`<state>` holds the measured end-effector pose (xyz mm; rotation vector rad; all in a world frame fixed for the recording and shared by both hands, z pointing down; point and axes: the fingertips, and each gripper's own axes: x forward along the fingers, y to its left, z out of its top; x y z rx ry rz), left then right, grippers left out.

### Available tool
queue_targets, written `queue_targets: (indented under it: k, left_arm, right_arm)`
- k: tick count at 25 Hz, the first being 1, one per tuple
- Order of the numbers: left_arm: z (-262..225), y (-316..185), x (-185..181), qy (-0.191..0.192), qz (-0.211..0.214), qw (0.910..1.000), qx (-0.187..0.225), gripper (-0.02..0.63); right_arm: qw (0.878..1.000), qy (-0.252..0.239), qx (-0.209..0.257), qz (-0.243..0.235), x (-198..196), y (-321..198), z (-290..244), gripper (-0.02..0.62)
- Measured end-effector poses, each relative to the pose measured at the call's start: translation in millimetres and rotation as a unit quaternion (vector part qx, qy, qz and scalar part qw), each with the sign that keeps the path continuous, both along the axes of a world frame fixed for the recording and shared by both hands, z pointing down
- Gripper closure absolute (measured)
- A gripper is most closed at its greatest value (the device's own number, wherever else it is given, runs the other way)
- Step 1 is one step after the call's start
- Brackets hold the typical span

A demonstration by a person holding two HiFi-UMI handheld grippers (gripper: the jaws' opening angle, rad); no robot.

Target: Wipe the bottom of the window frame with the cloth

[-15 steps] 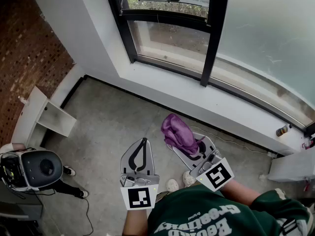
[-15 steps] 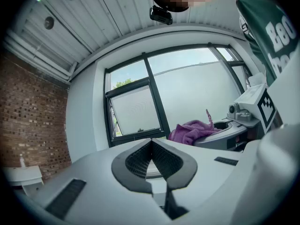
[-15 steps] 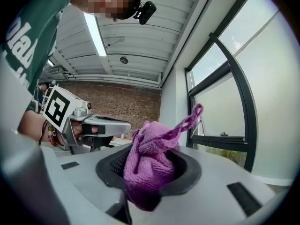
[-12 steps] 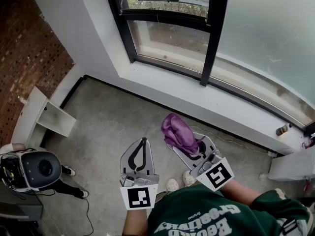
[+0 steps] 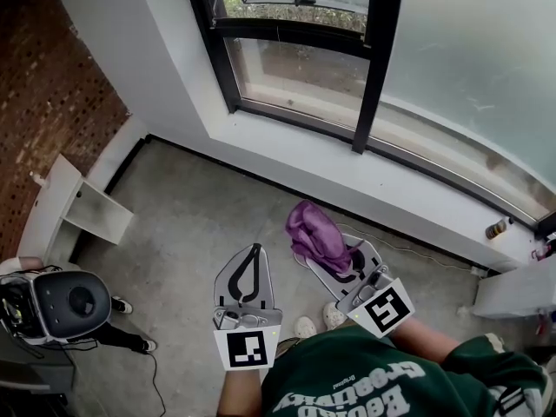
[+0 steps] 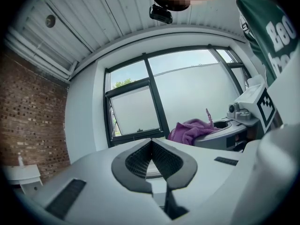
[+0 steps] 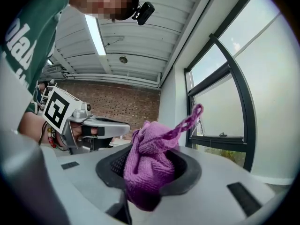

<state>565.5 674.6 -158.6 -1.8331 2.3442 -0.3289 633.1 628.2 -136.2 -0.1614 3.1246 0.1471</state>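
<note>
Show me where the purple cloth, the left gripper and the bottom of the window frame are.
purple cloth (image 5: 317, 231), head view, middle of the bunched fabric.
left gripper (image 5: 254, 250), head view, where its closed tips meet.
window frame (image 5: 295, 122), head view, its bottom rail.

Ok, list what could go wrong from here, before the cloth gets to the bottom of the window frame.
1. The cloth sits in the right gripper as a bunched wad with a loop sticking out. It may only dab the window frame at the bottom, or the loop may snag.
2. A small object stands at the right end of the sill. A long swipe could knock it off.
</note>
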Motion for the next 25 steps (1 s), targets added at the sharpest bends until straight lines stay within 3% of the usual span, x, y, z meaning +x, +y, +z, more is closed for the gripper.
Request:
queue_targets:
  k: [10, 16, 25]
  left_arm:
    - [17, -8, -14, 0.027, -0.005, 0.9996, -0.006, 0.603]
    - [11, -43, -18, 0.039, -0.019, 0.999, 0.008, 0.603]
    - [3, -72, -48, 0.019, -0.051, 0.9982, 0.025, 0.603]
  right_arm:
    - [1.0, 0.007, -0.014, 0.017, 1, -15, 13, 0.449]
    - [0.999, -0.002, -0.03, -0.014, -8, -47, 17, 0.449]
    - [0.998, -0.026, -0.018, -0.059, -48, -83, 15, 0.449]
